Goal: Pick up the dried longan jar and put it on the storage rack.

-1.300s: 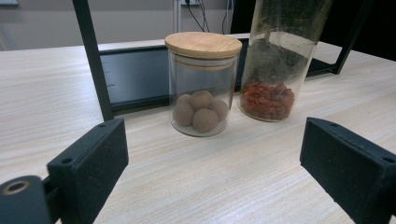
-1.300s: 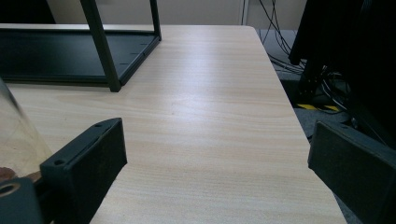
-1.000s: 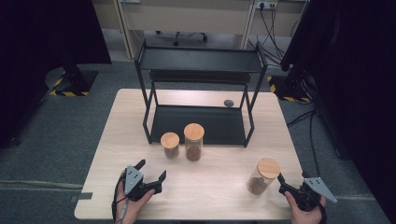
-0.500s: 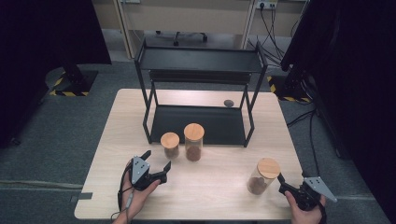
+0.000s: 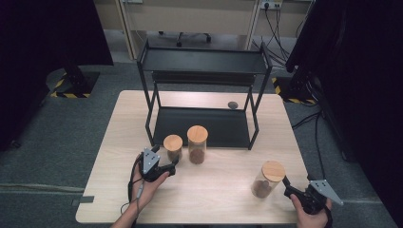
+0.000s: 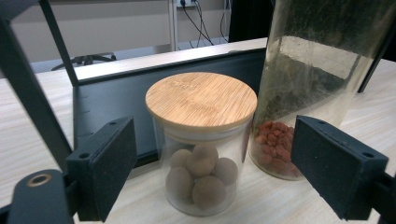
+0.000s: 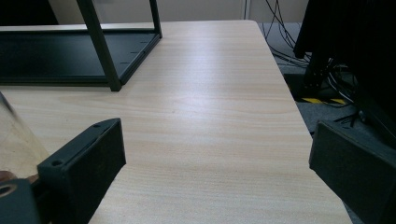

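In the left gripper view the tall jar runs off the top edge, so its lid is cut away, and its cloudy glass blurs the upper contents. The small dark object behind the rack is too small to identify (high view). In the right gripper view, only a sliver of the jar enters at the left edge.

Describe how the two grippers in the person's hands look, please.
Each gripper is black, with two flat rectangular jaws faced with dark foam-like pads. The left gripper and the right gripper each carry a grey three-cornered plate on top. A thin cable trails from the left one along the forearm. No sleeve covers the forearms where they show.
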{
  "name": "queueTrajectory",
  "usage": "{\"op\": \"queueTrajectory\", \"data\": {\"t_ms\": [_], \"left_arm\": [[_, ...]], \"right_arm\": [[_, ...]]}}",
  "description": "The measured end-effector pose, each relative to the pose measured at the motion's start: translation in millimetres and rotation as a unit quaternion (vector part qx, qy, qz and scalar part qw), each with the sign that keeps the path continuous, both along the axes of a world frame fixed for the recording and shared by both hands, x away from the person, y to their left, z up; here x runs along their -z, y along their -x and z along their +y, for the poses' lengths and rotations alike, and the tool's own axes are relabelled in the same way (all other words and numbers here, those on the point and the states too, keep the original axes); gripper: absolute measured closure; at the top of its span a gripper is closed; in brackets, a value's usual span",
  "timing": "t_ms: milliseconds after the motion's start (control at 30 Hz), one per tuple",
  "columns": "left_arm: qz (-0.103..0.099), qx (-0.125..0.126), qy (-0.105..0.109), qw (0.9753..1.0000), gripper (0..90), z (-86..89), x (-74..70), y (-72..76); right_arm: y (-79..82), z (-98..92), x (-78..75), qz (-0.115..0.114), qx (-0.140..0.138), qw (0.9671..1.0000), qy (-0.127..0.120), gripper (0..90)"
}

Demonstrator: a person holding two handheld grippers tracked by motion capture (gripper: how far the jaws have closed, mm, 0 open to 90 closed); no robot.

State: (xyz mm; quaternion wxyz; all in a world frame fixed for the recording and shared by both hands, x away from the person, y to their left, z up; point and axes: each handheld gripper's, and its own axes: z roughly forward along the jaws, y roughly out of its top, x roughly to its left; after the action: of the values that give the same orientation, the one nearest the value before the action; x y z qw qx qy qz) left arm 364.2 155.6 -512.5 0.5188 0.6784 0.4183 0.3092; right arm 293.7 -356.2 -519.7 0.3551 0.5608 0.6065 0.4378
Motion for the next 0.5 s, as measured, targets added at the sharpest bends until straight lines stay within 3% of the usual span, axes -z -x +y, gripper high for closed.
{"op": "queueTrajectory", "data": {"t_ms": [500], "left_arm": [[0.004,-0.012,-0.006,0.9999,17.1,-11.2,2.0,-22.1]], "right_arm": [[0.5,-0.5,0.1,-0.003,-0.001,1.0000,-0.002,4.4]]}}
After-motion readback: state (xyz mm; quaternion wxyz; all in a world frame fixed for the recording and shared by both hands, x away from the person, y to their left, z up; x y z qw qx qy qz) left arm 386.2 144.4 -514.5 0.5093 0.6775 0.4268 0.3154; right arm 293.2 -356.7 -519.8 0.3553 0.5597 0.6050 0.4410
